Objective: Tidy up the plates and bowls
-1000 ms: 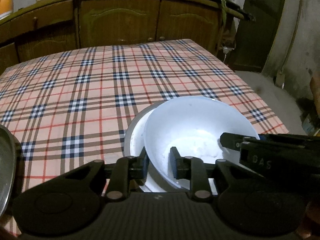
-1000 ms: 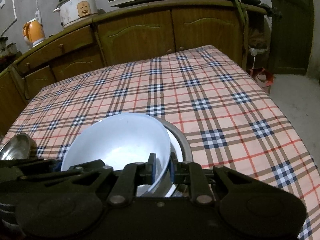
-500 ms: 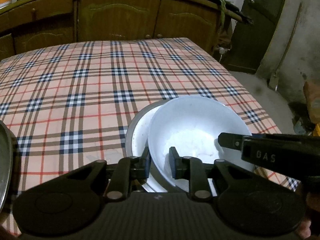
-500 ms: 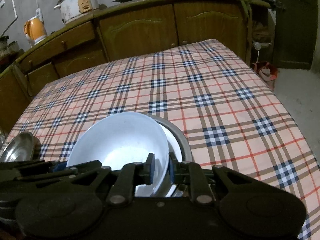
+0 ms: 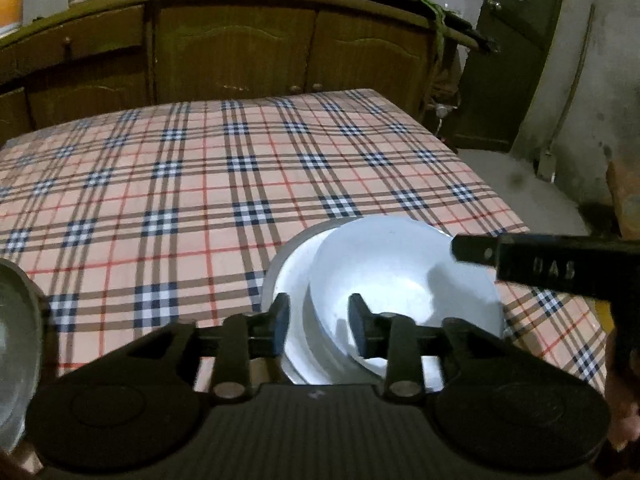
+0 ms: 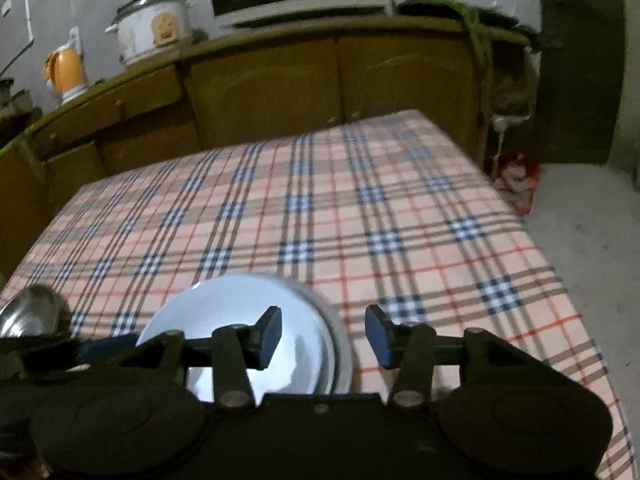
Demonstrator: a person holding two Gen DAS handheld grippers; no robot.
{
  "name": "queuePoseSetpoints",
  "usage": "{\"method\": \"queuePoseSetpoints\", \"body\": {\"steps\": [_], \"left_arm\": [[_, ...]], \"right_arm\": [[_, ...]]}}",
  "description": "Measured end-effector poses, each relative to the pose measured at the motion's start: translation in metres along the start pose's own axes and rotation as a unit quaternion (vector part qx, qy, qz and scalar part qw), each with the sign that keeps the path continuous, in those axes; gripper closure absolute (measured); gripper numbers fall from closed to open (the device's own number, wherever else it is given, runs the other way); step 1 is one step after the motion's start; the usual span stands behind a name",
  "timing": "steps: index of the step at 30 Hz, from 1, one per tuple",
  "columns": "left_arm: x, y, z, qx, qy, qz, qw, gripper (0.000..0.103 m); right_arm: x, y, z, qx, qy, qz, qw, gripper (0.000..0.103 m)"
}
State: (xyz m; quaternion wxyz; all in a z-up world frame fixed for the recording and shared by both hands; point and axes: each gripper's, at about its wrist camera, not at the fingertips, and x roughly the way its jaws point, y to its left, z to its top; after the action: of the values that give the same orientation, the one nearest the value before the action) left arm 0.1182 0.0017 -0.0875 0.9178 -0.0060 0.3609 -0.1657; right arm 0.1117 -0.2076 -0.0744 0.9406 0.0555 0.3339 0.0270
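Note:
A white bowl (image 5: 400, 276) rests inside a wider grey-rimmed dish (image 5: 286, 268) near the front right of the plaid table. My left gripper (image 5: 318, 324) straddles the bowl's left rim. Its jaws are opening, and both pads stand clear of the rim. In the right wrist view the same white bowl (image 6: 224, 312) lies in the grey dish (image 6: 340, 332). My right gripper (image 6: 324, 334) straddles the bowl's right rim. Its jaws are opening wide and do not press on it. One finger of the right gripper (image 5: 476, 249) reaches over the bowl's far right edge.
A shiny metal bowl (image 5: 16, 340) sits at the table's left front, seen also as the metal bowl (image 6: 28, 316). The plaid tablecloth (image 5: 240, 168) stretches back to wooden cabinets (image 5: 280, 48). The table's right edge (image 6: 560, 280) drops to the floor.
Both grippers were shut on the white bowl's rim. Their jaws have now spread and let go of it. The bowl has settled lower into the grey dish.

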Motion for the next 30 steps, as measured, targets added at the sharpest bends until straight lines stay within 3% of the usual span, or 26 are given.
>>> {"method": "queuePoseSetpoints", "body": {"steps": [1, 4, 6, 8, 13, 21, 30], "left_arm": [[-0.003, 0.001, 0.000, -0.003, -0.004, 0.004, 1.0000, 0.053], [-0.012, 0.005, 0.004, -0.007, -0.006, 0.017, 0.9998, 0.049], [-0.018, 0.007, 0.005, -0.009, -0.007, 0.037, 0.9993, 0.042], [-0.025, 0.012, 0.006, -0.019, -0.010, 0.049, 0.9985, 0.039], [-0.036, 0.019, 0.010, -0.037, -0.026, 0.066, 0.9968, 0.026], [-0.039, 0.016, 0.010, -0.044, -0.025, 0.068, 0.9964, 0.025], [-0.054, 0.003, -0.009, -0.030, -0.019, 0.066, 0.9972, 0.023]], "right_arm": [[-0.001, -0.003, 0.000, 0.004, -0.014, -0.012, 1.000, 0.034], [0.001, -0.010, -0.001, 0.006, -0.058, -0.049, 0.997, 0.024], [0.009, -0.014, 0.001, 0.002, -0.061, -0.085, 0.995, 0.022], [0.018, -0.021, 0.002, 0.001, -0.057, -0.095, 0.994, 0.022], [0.016, -0.023, 0.002, -0.023, -0.070, -0.072, 0.995, 0.022], [0.002, -0.013, 0.002, -0.035, -0.060, -0.032, 0.997, 0.022], [-0.036, 0.023, -0.033, -0.077, -0.029, 0.009, 0.997, 0.022]]}}
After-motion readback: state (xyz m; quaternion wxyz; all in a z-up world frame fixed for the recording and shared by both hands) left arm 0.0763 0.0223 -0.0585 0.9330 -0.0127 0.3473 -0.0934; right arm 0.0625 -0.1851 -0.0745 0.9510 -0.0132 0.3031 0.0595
